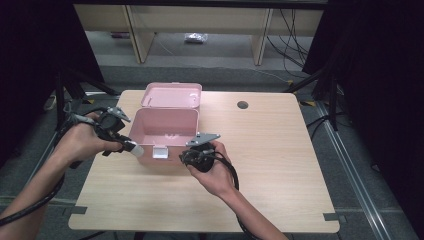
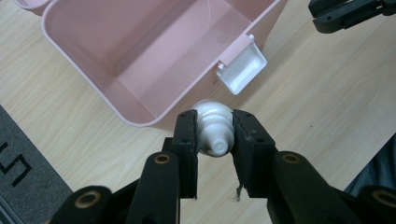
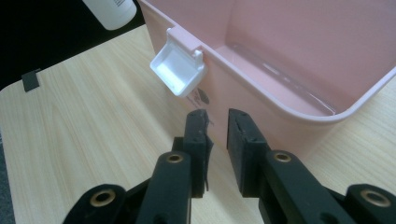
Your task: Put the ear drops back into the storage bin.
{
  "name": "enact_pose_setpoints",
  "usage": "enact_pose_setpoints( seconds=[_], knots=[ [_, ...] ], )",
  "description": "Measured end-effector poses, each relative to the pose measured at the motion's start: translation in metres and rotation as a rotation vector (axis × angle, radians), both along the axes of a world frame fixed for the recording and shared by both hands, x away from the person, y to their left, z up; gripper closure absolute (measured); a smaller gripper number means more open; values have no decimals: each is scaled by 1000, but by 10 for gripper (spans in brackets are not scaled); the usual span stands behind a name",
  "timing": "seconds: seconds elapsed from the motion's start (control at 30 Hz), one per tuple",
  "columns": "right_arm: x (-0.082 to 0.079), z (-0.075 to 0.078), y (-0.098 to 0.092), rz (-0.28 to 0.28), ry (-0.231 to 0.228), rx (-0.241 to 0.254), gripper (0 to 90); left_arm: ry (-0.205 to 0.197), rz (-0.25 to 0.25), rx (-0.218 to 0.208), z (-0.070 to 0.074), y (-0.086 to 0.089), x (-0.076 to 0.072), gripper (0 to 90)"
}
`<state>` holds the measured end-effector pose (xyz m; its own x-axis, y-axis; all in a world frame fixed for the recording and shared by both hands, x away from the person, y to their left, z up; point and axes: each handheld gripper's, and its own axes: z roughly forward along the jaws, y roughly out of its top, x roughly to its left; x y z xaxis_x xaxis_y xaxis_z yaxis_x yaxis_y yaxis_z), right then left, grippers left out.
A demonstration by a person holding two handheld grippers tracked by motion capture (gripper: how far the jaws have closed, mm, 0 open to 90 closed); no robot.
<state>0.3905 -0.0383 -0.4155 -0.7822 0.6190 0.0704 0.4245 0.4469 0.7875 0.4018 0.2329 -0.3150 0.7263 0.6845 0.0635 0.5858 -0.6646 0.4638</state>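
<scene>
Left gripper (image 2: 214, 135) clamped, right gripper (image 3: 215, 128) empty

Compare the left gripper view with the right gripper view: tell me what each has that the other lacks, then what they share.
Left gripper view: the left gripper is shut on the cap end of a white bottle, with the right gripper farther off. Right gripper view: the right gripper's own jaws stand apart with nothing between them, beside the box's front wall. Both: the open pink box, its white latch, the wooden table.

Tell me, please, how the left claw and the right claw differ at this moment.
The left claw is shut on a white bottle; the right claw holds nothing, its jaws slightly apart. The left hangs at the pink box's front left corner, the right by its front wall. Both are black.
</scene>
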Motion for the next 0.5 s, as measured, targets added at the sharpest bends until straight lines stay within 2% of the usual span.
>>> enact_pose_setpoints(
  seconds=[0.1, 0.17, 0.23, 0.27, 0.3, 0.37, 0.4, 0.5],
  knots=[
    [-1, 1, -1, -1, 5, 5, 785, 5, -2, 10, 3, 1, 1, 714],
    [-1, 1, -1, -3, 3, 4, 785, -17, -20, 16, 6, 1, 3, 714],
    [-1, 1, -1, -2, 3, 5, 785, -26, 6, -8, 6, 0, 2, 714],
    [0, 1, -1, -2, -3, 3, 785, -26, -22, 13, 8, 1, 4, 714],
    [-1, 1, -1, -4, 2, 4, 785, -17, -15, 8, 9, 1, 3, 714],
    [-1, 1, 0, -3, 5, 3, 785, -29, -26, 22, 11, 1, 5, 715],
    [-2, 2, 0, -7, 15, 4, 785, -17, -23, 17, 11, 1, 5, 714],
    [-1, 1, 0, -2, 5, 5, 785, -18, -23, 22, 14, 1, 5, 715]
  ],
)
